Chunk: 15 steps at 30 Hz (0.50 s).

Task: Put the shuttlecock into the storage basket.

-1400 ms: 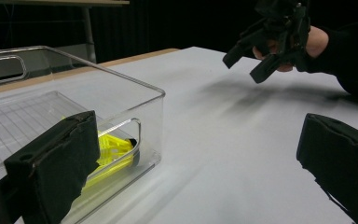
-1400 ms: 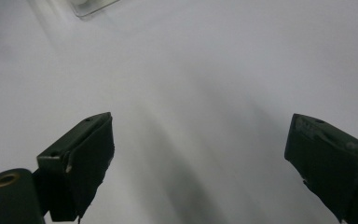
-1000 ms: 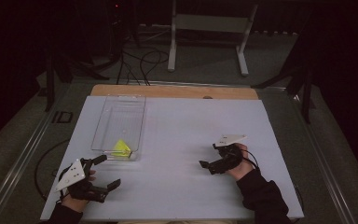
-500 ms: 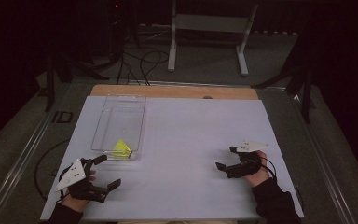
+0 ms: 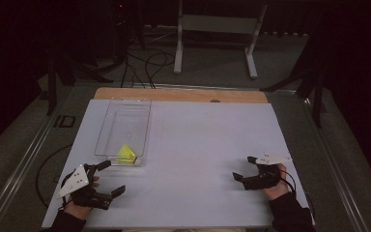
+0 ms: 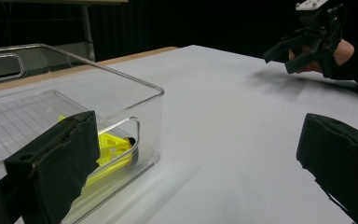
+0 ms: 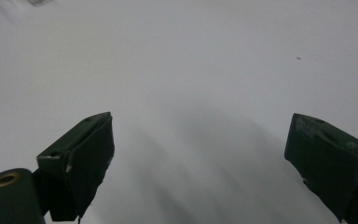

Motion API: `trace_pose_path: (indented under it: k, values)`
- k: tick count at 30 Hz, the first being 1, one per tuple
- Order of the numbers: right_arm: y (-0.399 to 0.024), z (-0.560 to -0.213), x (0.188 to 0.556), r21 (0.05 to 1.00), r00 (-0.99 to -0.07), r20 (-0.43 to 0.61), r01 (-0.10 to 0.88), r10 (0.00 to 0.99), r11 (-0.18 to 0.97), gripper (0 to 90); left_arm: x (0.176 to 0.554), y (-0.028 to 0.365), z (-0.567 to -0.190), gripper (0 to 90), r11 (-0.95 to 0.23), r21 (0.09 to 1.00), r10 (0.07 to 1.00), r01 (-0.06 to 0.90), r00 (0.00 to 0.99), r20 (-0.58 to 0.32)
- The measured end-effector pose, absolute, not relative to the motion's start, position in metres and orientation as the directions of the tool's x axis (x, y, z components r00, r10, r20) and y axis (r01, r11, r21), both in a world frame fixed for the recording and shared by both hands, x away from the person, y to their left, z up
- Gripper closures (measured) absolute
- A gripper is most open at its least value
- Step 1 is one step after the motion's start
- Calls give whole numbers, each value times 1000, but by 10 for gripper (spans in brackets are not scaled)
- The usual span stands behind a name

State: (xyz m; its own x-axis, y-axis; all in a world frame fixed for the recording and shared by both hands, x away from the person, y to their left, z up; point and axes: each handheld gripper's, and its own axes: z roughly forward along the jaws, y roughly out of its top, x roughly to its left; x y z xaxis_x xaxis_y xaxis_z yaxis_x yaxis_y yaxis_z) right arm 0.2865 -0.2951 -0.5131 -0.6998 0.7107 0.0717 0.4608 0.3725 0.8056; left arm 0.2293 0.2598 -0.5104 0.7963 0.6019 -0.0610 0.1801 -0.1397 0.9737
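Just beyond the left hand-held gripper (image 5: 110,177), the yellow piece (image 5: 125,154) lies in the clear bin (image 5: 111,126).

Right gripper (image 5: 243,169), black two-jaw tool with grey three-cornered plate on top, has moved across white table surface (image 5: 198,145) over last second: from spot near table centre-right, it has slid toward 4 o'clock, ending close to near right corner. Now sits farther from clear plastic tray (image 5: 124,126). Person's right hand and dark sleeve have drawn back with it toward 6 o'clock edge. Jaws stand wide apart, nothing between them.
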Motion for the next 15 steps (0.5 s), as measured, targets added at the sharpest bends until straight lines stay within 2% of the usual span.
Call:
trace_pose_path:
  k: [15]
  values:
    - [-303,-520,283,833,-690,41,423,723,356,81,230,259,-511,0,-145,972,596,183,801,-62]
